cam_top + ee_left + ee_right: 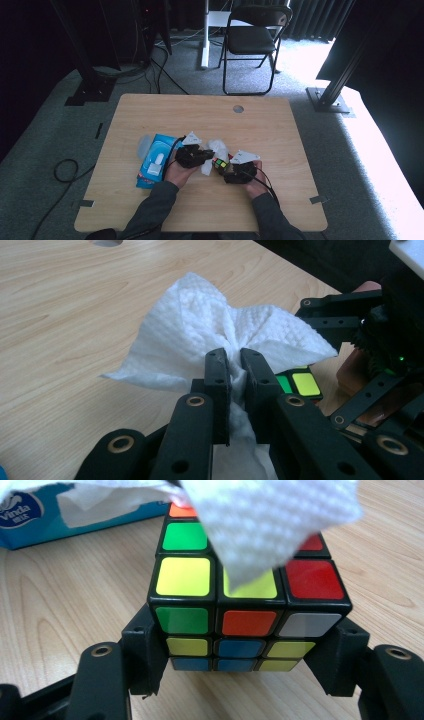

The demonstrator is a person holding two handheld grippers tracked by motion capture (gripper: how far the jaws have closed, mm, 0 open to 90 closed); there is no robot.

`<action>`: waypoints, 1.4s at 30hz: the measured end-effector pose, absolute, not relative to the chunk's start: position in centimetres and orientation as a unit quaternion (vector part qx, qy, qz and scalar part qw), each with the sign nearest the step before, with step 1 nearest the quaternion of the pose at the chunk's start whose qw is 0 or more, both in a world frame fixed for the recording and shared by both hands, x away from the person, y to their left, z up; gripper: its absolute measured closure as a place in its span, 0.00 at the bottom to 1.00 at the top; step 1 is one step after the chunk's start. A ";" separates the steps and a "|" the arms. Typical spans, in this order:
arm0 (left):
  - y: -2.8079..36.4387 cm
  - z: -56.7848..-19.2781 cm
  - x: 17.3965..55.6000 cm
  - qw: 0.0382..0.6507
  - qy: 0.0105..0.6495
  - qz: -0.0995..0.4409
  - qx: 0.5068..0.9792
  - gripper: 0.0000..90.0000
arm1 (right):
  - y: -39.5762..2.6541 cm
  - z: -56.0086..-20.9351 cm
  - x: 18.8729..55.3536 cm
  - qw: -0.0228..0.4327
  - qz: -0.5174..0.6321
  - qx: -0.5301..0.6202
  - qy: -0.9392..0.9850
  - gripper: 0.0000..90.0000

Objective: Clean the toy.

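Dim room, daylight glare right, frames soft.

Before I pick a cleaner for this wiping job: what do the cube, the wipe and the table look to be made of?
Puzzle cube: glossy black plastic with coloured tiles, judging by its sheen. Tissue: soft white paper, dimpled with an embossed pattern and crumpled in the left gripper. Table: pale wood grain, matte, possibly laminate.

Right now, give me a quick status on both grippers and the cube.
Left gripper shut on white tissue. Right gripper shut on puzzle cube. Tissue draped over cube's top face. Tissue pack beside left hand, not in the way.
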State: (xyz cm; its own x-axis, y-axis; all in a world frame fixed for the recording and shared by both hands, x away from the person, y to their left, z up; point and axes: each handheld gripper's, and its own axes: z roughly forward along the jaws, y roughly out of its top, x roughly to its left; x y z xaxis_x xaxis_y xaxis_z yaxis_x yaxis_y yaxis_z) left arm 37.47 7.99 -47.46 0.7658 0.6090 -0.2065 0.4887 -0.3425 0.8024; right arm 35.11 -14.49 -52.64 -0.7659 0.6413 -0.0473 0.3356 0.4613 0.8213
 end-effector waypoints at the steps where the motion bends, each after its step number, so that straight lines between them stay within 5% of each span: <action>1: 7.9 -47.5 37.5 0.462 0.336 0.066 0.818 0.93 | -14.5 -52.7 35.1 0.178 0.428 0.294 0.836 0.38; 42: 6.8 -50.8 37.7 0.404 0.367 0.062 0.836 0.93 | -16.1 -51.3 35.4 0.186 0.459 0.315 0.810 0.38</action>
State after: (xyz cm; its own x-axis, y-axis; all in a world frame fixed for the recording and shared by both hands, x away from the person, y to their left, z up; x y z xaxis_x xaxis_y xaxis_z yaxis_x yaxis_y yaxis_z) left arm 37.69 6.77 -50.77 0.7232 0.6632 -0.1927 0.5627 -0.4041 0.7211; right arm 35.39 -16.06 -51.32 -0.7330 0.6802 -0.0124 0.3386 0.3805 0.8606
